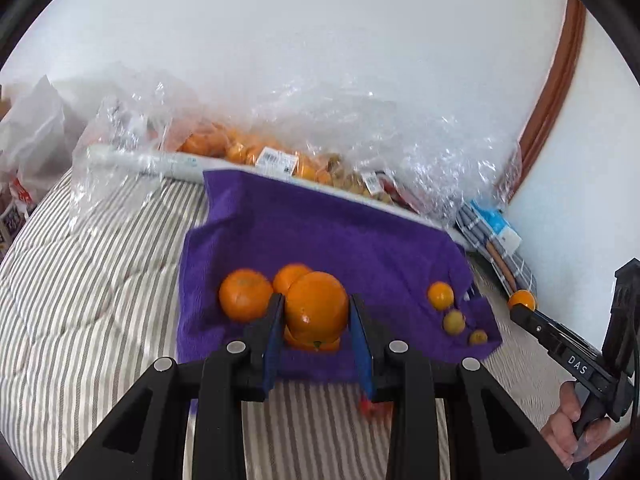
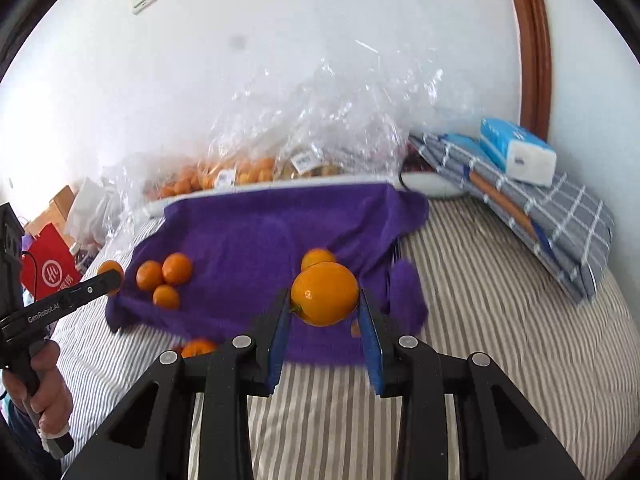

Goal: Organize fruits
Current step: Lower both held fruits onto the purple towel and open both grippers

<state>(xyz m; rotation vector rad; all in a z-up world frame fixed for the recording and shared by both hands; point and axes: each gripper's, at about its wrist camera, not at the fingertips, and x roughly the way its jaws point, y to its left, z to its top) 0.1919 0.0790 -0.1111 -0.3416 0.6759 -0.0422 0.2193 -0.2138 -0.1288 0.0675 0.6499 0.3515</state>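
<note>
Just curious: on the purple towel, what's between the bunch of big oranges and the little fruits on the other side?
Nothing but bare purple towel between the big oranges and little fruits, in the left wrist view.

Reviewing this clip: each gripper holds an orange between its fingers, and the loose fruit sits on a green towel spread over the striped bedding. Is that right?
Not quite: the towel is purple, not green, as the right wrist view shows plainly. The rest stands: the left gripper holds an orange, the right gripper holds another orange, and loose fruit lies on the towel over the striped bedding.
</note>
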